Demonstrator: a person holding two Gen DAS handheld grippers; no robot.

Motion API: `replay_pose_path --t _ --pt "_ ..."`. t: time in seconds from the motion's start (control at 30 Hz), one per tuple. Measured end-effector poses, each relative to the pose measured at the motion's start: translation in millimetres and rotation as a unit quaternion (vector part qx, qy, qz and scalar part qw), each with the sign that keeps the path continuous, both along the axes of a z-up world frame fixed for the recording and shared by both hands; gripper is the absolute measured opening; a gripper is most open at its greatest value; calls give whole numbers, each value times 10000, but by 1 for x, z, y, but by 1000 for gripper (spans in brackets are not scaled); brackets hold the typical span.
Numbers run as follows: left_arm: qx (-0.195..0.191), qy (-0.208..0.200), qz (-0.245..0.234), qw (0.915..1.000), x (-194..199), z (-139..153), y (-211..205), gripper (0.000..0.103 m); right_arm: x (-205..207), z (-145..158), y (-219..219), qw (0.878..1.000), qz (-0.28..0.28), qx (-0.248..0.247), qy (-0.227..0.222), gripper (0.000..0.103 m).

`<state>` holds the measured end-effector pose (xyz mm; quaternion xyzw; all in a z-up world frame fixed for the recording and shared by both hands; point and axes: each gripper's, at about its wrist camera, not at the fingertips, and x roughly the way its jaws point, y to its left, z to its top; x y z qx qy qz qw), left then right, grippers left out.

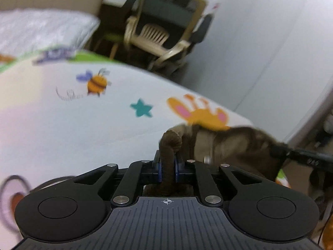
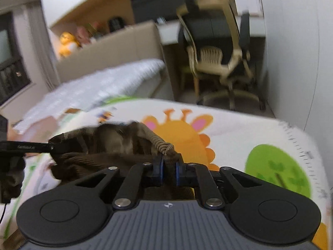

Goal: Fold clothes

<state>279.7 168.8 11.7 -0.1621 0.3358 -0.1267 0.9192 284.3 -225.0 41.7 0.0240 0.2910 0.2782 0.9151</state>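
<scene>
My left fingers (image 1: 167,166) are clamped on a rolled edge of the brown garment (image 1: 235,145); the cloth runs up between the blue pads and curls over just ahead of the tips. From there the garment stretches off to the right of my left fingers, where the other tool's dark tip bites into its far corner.

My right fingers (image 2: 169,167) are likewise pinched tight on a ribbed, corded hem of the same brown garment (image 2: 108,141), which bunches at the tips. The rest of the cloth spreads to the left of my right fingers, sagging between the two grips, with its lower fold lying on the printed play mat (image 2: 239,131).

Ahead of my right fingers the mat shows an orange giraffe face (image 2: 181,133) and, to the right, a green tree (image 2: 276,166). Ahead and left of my left fingers are a teal star (image 1: 142,108) and a bee (image 1: 96,83). Well beyond the mat stands a beige office chair (image 2: 216,62), blurred, and a white quilted mattress (image 1: 41,29) lies far to the left.
</scene>
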Motion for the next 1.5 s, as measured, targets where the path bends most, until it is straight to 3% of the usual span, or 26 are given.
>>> replay_pose_path --t 0.17,0.33,0.43,0.5,0.53,0.57,0.6,0.7,0.77,0.87,0.97,1.1,1.17,1.27,1.3,1.33,1.37,1.5 --pt "-1 -405 -202 9990 -83 31 3 11 -91 7 -24 9996 155 -30 -249 10" --pt "339 -296 -476 9979 -154 18 -5 11 -143 -37 -33 9988 271 -401 45 10" --pt "294 43 -521 9982 -180 -6 -3 15 -157 -50 -44 9982 301 -444 255 13" --pt "178 251 -554 9980 -193 -17 2 21 -165 -58 -52 9976 321 -459 395 26" --pt "106 306 -590 9977 -198 -19 4 31 -169 -62 -55 9973 331 -467 465 31" --pt "9 271 -627 9977 -199 -18 7 47 -168 -60 -62 9976 325 -329 512 42" --pt "-89 235 -664 9975 -201 -17 10 54 -165 -58 -69 9979 314 -152 553 49" --pt "-381 129 -774 9962 -205 -13 19 64 -151 -48 -85 9944 265 589 840 59" --pt "-748 104 -722 9945 -198 -12 25 78 -139 -42 -90 9906 193 980 934 69" --pt "-1247 225 -624 9900 -176 -15 26 83 -115 -39 -93 9834 -112 1400 1149 73" --pt "-1408 519 -507 9874 -148 -27 21 88 -84 -49 -87 9723 -322 1710 1563 73" --pt "-1852 897 -374 9779 -113 -46 21 94 -53 -63 -50 9748 -61 1350 1773 75" --pt "-1924 980 -330 9759 -98 -52 20 94 -42 -66 -33 9811 27 1081 1607 73" --pt "-1855 984 -283 9773 -79 -56 18 91 -25 -67 -12 9873 117 795 1372 49" --pt "-1772 956 -268 9792 -74 -55 18 85 -16 -65 -9 9875 125 855 1315 35" --pt "-1686 924 -247 9810 -68 -54 18 61 -6 -62 -6 9876 137 927 1259 24" --pt "-1591 884 -212 9831 -60 -52 19 54 5 -58 -2 9887 111 933 1170 17" --pt "-1538 644 -20 9860 -29 -38 27 38 24 -41 0 9910 42 1000 883 13"
